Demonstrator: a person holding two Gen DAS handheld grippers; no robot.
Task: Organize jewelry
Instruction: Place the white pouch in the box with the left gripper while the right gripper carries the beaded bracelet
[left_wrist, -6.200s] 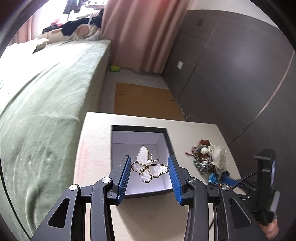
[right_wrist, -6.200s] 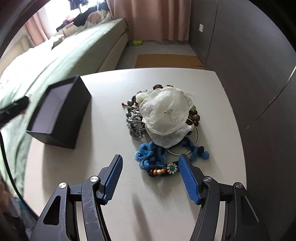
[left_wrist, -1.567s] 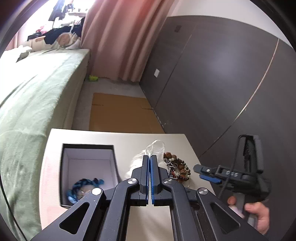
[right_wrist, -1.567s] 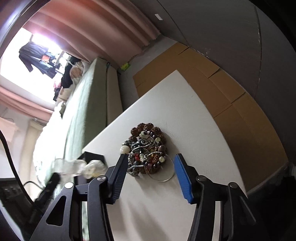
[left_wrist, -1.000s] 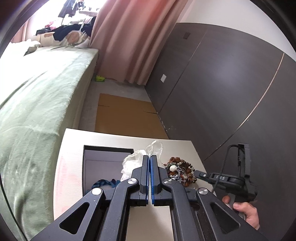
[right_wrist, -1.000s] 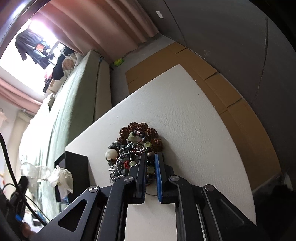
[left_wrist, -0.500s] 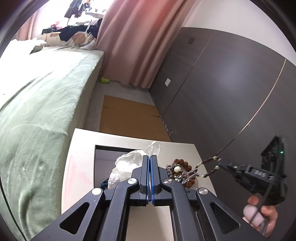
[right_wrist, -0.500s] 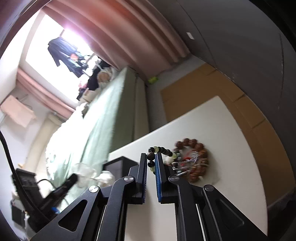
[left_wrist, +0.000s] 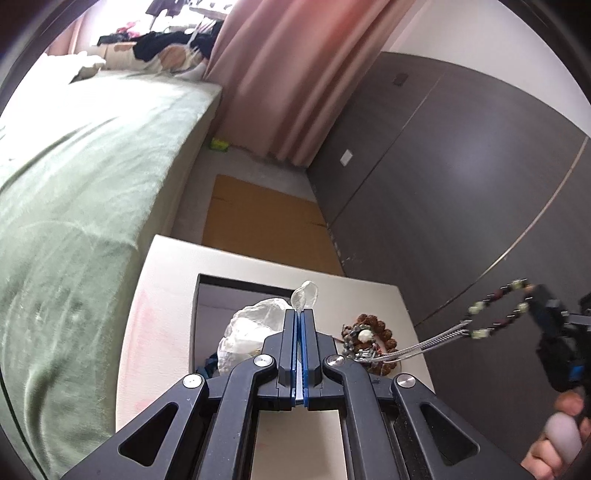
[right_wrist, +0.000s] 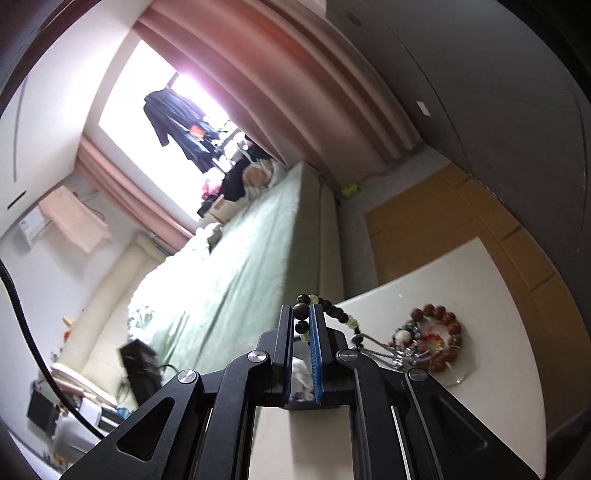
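While the left gripper (left_wrist: 300, 314) pinches the sheer white fabric flower (left_wrist: 251, 328) over the open black box (left_wrist: 207, 295), the right gripper (right_wrist: 303, 317), clamping a dark beaded bracelet (right_wrist: 332, 314), hangs right of it above the bench (left_wrist: 166, 295).

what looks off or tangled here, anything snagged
Yes: the dark bead bracelet held up by the right gripper is snagged on a silver chain, which stretches taut down to the jewelry pile on the table. The lift is tugging at the pile instead of freeing one piece.
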